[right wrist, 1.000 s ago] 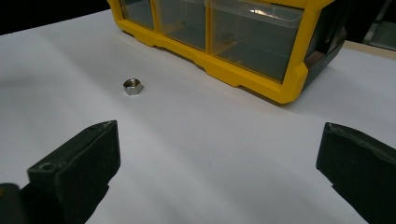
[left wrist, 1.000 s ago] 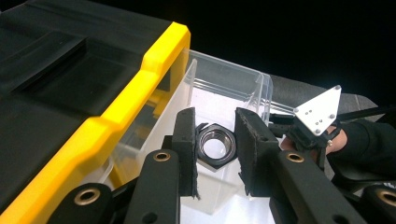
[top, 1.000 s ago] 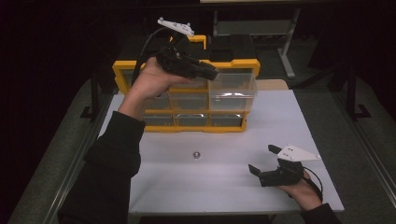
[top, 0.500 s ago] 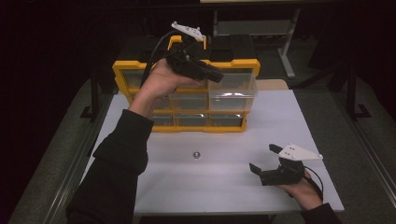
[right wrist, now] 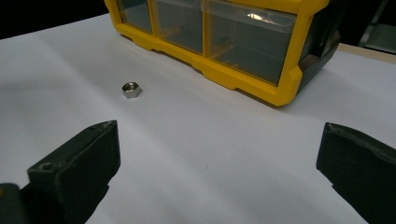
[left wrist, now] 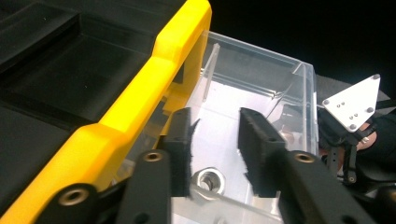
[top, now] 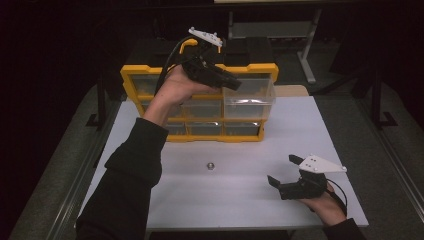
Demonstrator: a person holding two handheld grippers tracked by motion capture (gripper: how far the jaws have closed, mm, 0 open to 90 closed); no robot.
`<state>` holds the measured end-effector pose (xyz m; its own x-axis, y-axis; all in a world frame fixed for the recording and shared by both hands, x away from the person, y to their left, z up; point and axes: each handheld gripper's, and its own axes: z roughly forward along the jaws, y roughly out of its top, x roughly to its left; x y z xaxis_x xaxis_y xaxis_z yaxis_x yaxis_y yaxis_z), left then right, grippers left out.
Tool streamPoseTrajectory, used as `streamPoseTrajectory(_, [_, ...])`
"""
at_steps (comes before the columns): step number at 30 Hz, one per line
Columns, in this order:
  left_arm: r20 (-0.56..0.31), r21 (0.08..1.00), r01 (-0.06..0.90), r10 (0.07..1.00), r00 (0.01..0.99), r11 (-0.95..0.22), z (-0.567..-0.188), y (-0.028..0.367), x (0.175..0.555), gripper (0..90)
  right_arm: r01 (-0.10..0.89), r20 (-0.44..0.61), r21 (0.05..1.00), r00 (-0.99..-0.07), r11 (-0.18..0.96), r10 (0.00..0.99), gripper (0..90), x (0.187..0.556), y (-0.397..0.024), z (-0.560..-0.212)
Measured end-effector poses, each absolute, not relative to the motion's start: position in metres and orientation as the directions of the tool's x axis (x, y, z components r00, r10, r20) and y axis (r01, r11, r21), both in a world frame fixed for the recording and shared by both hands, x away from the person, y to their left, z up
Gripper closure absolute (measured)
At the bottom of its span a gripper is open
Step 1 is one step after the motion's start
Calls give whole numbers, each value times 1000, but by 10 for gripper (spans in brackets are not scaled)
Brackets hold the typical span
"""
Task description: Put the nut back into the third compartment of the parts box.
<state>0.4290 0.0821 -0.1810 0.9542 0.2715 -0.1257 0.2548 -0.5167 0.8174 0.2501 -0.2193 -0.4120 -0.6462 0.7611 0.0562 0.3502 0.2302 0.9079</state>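
**Nut in the pulled-out drawer, left fingers parted above it**

A silver nut [left wrist: 208, 181] lies on the floor of the clear drawer [left wrist: 261, 88], right below the left gripper [left wrist: 215, 154]; in the left gripper view it sits between the two black fingers [left wrist: 181, 149] and lower than their pads; the fingers have just been easing apart, there is a clear gap on both sides and nothing is pinched. In the high view the left gripper [top: 231, 85] is up at twelve o'clock from the middle of the tabletop, pointing towards three o'clock over the pulled-out clear drawer [top: 249, 97]; that drawer juts out at the top right of the yellow organiser [top: 150, 75], whose yellow rim runs beside the fingers at nine o'clock in the left gripper view.

Out on the white tabletop [top: 225, 200] a second nut [top: 210, 165] lies alone, at six o'clock from the organiser and well apart from it; in the right gripper view this second nut [right wrist: 131, 89] sits at eleven o'clock, short of the organiser's front.

The right gripper [top: 285, 172] rests low at about four o'clock on the tabletop, held in the person's right hand [top: 325, 205]; its fingers [right wrist: 79, 163] are spread wide, nothing between them but bare tabletop, and they point towards the second nut at nine o'clock.
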Motion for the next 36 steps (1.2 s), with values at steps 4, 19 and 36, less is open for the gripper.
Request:
streamPoseTrajectory(4, [-135,829,247,248,959,-502,-175,87,425,873,348,54,908,-646,231,761,0,251,-220,-412])
streamPoseTrajectory(19, [-120,853,239,270,955,-463,-158,131,405,900,355,55,904,-648,237,760,0,250,-217,-413])
streamPoseTrajectory(36, [-93,854,249,338,937,-457,-188,163,387,749,348,49,907,-647,237,761,0,248,-218,-412])
